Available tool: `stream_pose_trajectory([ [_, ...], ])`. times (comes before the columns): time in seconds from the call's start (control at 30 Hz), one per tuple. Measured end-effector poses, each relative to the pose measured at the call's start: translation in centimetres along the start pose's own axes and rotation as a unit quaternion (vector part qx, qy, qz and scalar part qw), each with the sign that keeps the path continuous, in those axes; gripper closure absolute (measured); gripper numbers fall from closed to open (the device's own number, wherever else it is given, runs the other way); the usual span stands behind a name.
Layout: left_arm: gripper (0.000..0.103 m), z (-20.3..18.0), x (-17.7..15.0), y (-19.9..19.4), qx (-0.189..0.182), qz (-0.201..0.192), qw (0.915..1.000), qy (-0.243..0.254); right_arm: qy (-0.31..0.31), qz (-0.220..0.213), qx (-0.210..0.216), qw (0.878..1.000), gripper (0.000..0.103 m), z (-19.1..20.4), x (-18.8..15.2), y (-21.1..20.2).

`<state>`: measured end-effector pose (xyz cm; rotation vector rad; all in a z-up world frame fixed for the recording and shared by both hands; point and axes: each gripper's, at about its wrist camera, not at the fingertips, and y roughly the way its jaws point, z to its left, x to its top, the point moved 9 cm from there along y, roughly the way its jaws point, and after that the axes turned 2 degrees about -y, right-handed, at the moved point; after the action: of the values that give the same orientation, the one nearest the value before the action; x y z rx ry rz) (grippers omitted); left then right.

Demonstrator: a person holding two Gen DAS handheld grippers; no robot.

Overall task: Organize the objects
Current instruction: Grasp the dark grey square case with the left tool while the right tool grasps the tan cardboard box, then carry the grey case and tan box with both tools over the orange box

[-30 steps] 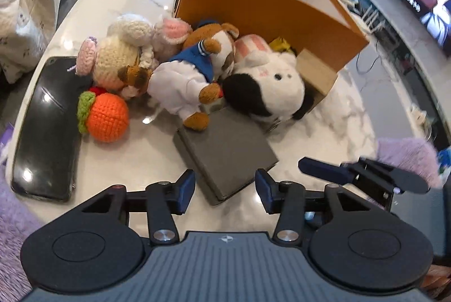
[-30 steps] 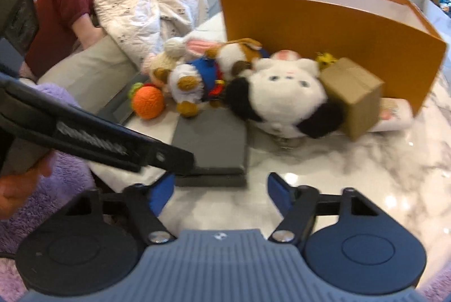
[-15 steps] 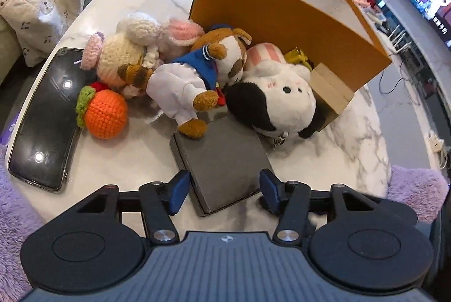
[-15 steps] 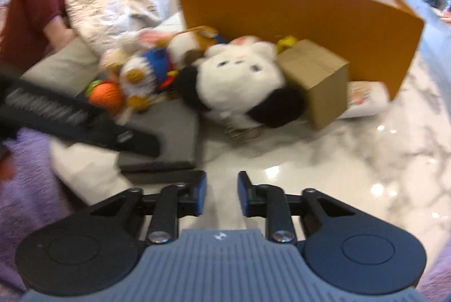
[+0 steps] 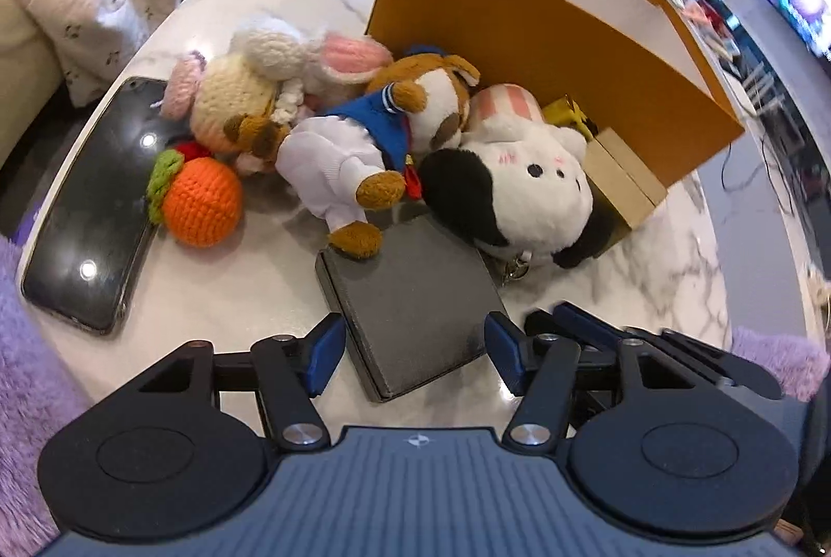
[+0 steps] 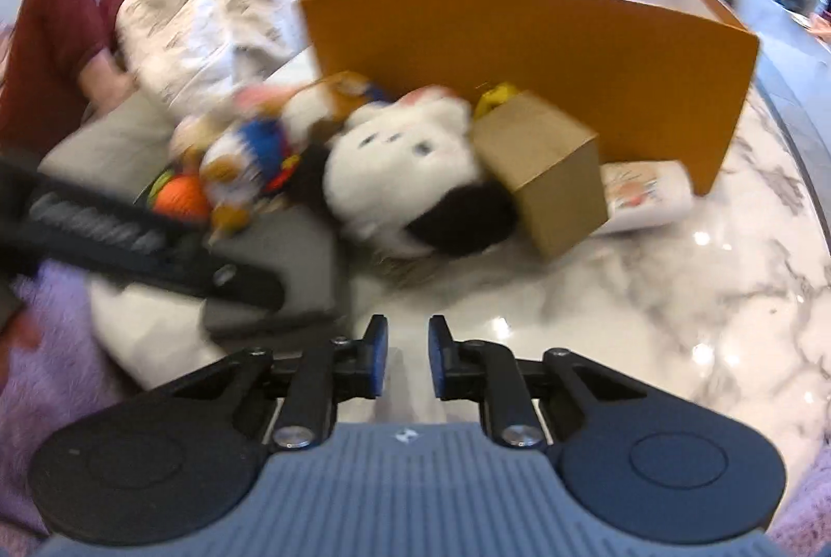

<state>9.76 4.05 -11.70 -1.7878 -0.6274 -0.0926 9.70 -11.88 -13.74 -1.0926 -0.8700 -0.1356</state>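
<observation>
Left wrist view: the left hand-held gripper [image 5: 414,359] hangs with jaws opening either side of the dark grey pad's [image 5: 410,302] near corner, pads not pressing it. That pad lies on the marble table [image 5: 649,266], just before the orange box [image 5: 545,37], under the black-and-white plush [image 5: 514,193]. The right hand-held gripper [image 6: 406,362] is closed, empty, beside the pad.

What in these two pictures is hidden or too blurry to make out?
- Inside of the orange box: both views, hidden by its own wall.
- Yellow item, left view: mostly behind the black-and-white plush and small cardboard box.
- Soft toys in the right view: motion-blurred.
- Print on the white packet: too blurred.
</observation>
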Motion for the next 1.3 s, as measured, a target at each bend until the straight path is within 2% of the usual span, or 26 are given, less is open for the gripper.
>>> stream_pose_trajectory([
  [0.1,0.033,0.1,0.2,0.1,0.006,-0.005,0.9999,-0.014,-0.013,0.008,0.018,1.0,0.086,1.0,-0.4,1.1],
  [0.17,0.028,0.1,0.4,0.2,0.025,-0.009,0.9996,-0.012,-0.035,0.009,0.029,0.999,0.089,1.9,-0.8,0.9],
  [0.3,0.022,0.2,0.7,0.3,0.071,-0.024,0.9972,0.005,-0.048,0.021,0.081,0.995,0.096,3.9,-1.8,0.8],
  [0.4,0.016,-0.3,0.2,0.4,0.076,-0.025,0.9959,0.042,-0.062,0.017,0.075,0.995,0.096,4.4,-1.8,0.9],
  [0.5,0.015,-0.9,-0.9,1.2,0.094,-0.009,0.9912,0.093,-0.039,0.019,0.083,0.996,0.096,3.8,-1.7,0.9],
  [0.57,0.015,-1.0,-0.9,1.7,0.097,-0.02,0.9899,0.101,-0.038,0.019,0.083,0.996,0.096,3.8,-1.8,0.9],
  [0.63,0.015,-0.7,-0.9,2.0,0.087,-0.014,0.9917,0.093,-0.045,0.02,0.079,0.996,0.095,4.1,-1.9,0.7],
  [0.8,0.015,0.2,-0.5,1.7,0.052,-0.016,0.9967,0.06,-0.048,-0.008,0.04,0.998,0.082,2.2,-0.8,-1.7],
  [0.87,0.015,0.2,-0.6,1.6,0.046,-0.015,0.997,0.06,-0.043,-0.028,0.015,0.999,0.068,0.5,0.4,-3.1],
  [1.03,0.015,-0.3,-1.1,0.2,0.016,-0.019,0.9963,0.083,-0.055,-0.081,-0.056,0.994,0.042,-2.8,3.3,-4.5],
  [1.17,0.016,-1.2,-1.0,-2.4,-0.014,-0.045,0.9943,0.096,-0.099,-0.088,-0.098,0.986,0.041,-3.7,4.2,-3.1],
  [1.3,0.016,-2.4,0.0,-5.0,-0.043,-0.076,0.9915,0.096,-0.148,-0.078,-0.105,0.98,0.039,-3.8,5.2,-1.6],
])
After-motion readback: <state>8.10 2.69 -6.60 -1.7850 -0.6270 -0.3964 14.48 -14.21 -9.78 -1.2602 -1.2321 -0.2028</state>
